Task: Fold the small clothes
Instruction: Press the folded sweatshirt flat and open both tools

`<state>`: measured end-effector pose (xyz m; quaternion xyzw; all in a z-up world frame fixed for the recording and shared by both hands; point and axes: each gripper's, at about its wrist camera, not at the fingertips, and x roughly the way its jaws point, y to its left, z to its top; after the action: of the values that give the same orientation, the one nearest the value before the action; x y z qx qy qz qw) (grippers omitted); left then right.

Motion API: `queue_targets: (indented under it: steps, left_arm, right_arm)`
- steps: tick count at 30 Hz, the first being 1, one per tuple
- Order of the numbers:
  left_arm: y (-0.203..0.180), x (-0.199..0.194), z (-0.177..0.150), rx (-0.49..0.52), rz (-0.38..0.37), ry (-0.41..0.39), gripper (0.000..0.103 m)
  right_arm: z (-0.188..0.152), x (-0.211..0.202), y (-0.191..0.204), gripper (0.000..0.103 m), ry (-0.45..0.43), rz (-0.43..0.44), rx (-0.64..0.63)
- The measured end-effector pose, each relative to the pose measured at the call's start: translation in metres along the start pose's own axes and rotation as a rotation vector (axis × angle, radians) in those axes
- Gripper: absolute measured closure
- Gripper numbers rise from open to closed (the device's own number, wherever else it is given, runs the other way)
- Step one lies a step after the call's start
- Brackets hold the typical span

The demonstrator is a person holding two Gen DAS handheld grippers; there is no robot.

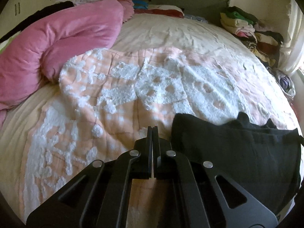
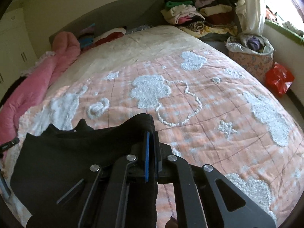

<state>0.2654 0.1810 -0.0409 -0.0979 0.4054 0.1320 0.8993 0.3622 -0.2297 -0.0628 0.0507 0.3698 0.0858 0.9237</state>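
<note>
Black garment [image 2: 66, 157] spread on quilt [image 2: 199, 114], lower part cut off by frame and hidden under right gripper [image 2: 151, 133]; long axis unclear. Right gripper clamped on garment edge. Left gripper [image 1: 152, 128] closed, empty, beside garment.

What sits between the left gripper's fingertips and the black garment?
Only bare quilt. In the left wrist view, the shut left gripper has the black garment lying beside it on the right, apart.

A garment [image 2: 62, 152] lies on the near part of the bed [image 2: 209, 98], a rolled duvet [image 1: 62, 38] along its left side, stacked clothes [image 2: 193, 17] at the far right corner, a basket [image 2: 250, 60] beside the bed on the right
</note>
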Motion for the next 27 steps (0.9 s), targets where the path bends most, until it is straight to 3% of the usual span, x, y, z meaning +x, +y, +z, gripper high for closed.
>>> queue_targets:
  steps: [2,3,5,7,8,13,14,15,17,18,24,27]
  left_arm:
    - [-0.003,-0.006,-0.001,0.006,-0.016,-0.004,0.103]
    - [-0.005,-0.008,-0.002,0.006,-0.027,-0.004,0.100]
    - [-0.009,-0.011,-0.002,0.007,-0.060,0.001,0.075]
    - [-0.017,-0.006,-0.003,0.029,-0.075,0.029,0.065]
    - [-0.023,0.001,-0.003,0.050,-0.075,0.051,0.064]
    - [-0.033,0.029,-0.003,0.079,-0.043,0.084,0.068]
    - [-0.034,0.030,-0.003,0.083,-0.043,0.081,0.089]
    - [-0.035,0.029,-0.003,0.091,-0.042,0.065,0.099]
    - [-0.034,0.023,-0.002,0.085,-0.045,0.039,0.099]
    - [-0.031,0.017,0.000,0.061,-0.060,0.019,0.099]
    - [-0.011,-0.012,0.011,-0.034,-0.100,-0.082,0.100]
    - [-0.012,-0.001,0.010,-0.032,-0.080,-0.068,0.100]
  right_arm:
    - [-0.002,-0.002,0.003,0.099,0.002,-0.018,-0.017]
    - [-0.002,-0.004,0.003,0.093,0.007,-0.032,-0.019]
    - [-0.004,-0.007,0.002,0.081,0.015,-0.036,-0.011]
    - [-0.006,-0.010,0.000,0.070,0.028,-0.016,0.004]
    - [-0.008,-0.011,-0.001,0.070,0.035,-0.008,0.008]
    - [-0.013,-0.006,-0.002,0.068,0.073,0.000,0.012]
    - [-0.013,-0.005,-0.002,0.068,0.078,0.001,0.012]
    - [-0.014,-0.002,-0.002,0.068,0.085,0.005,0.013]
    - [-0.015,0.003,-0.001,0.072,0.103,0.026,0.010]
    - [-0.015,0.003,-0.001,0.096,0.105,0.038,0.009]
    - [-0.009,-0.008,-0.001,0.098,0.044,0.033,0.018]
    - [-0.012,-0.001,0.002,0.098,0.066,-0.013,-0.012]
